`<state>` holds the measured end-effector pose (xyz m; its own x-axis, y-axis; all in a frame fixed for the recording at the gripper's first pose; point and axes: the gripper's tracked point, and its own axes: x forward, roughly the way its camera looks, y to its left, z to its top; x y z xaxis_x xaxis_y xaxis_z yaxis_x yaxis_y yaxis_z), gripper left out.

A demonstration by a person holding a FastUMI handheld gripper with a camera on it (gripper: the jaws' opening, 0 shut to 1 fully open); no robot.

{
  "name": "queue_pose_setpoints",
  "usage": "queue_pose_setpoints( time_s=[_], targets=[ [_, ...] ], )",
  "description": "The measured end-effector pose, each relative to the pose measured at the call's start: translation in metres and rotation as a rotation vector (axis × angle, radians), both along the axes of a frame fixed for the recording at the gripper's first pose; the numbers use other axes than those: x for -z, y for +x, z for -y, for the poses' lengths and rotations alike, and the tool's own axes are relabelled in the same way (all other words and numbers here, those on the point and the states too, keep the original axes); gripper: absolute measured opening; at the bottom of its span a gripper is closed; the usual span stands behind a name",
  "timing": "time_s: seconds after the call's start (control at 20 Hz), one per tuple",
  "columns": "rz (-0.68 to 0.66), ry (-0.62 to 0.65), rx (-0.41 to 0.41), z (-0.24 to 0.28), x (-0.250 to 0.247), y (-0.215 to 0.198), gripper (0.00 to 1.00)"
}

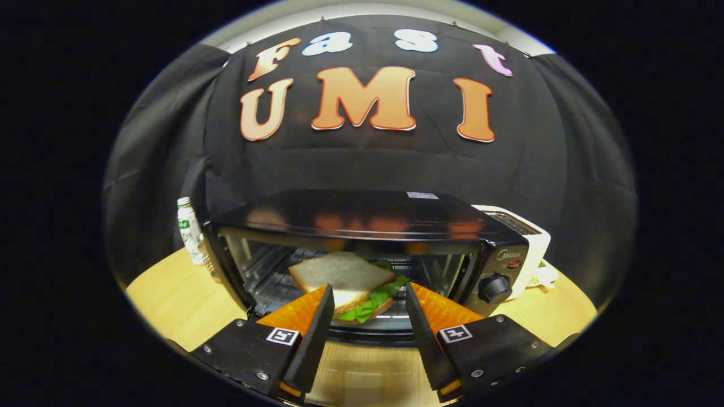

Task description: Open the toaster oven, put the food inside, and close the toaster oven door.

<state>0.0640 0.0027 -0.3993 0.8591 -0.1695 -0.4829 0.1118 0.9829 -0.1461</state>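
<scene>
On the counter [169,299] stood 1 toaster oven [362,226], 1 sandwich [348,282], 1 bottle [191,237] and 1 pale appliance [531,237]. The oven's door was down, mostly hidden behind the claw [366,308], and its 1 knob [495,288] faced forward. The sandwich, 2 bread slices with green lettuce, sat at the oven's mouth over the wire rack, just ahead of the fingertips; its lower edge was covered by the left finger. The claw's 2 fingers were spread apart, and whether they touched the sandwich was unclear. The bottle stood by the oven's left side, the pale appliance, half hidden, behind its right.
</scene>
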Motion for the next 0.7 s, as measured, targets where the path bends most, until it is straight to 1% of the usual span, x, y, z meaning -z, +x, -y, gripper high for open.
queue_pose_setpoints(
  time_s=[0.15,0.25,0.45,0.55,0.7],
  targets=[
    [-0.041,0.032,-0.08,-0.016,-0.008,-0.031,0.82],
    [-0.053,0.082,-0.111,-0.024,-0.012,-0.053,0.87],
    [-0.097,0.112,-0.164,-0.037,-0.01,-0.102,0.87],
    [-0.129,0.145,-0.174,-0.041,-0.001,-0.127,0.87],
    [-0.199,0.194,-0.158,-0.04,0.019,-0.155,0.87]
  ],
)
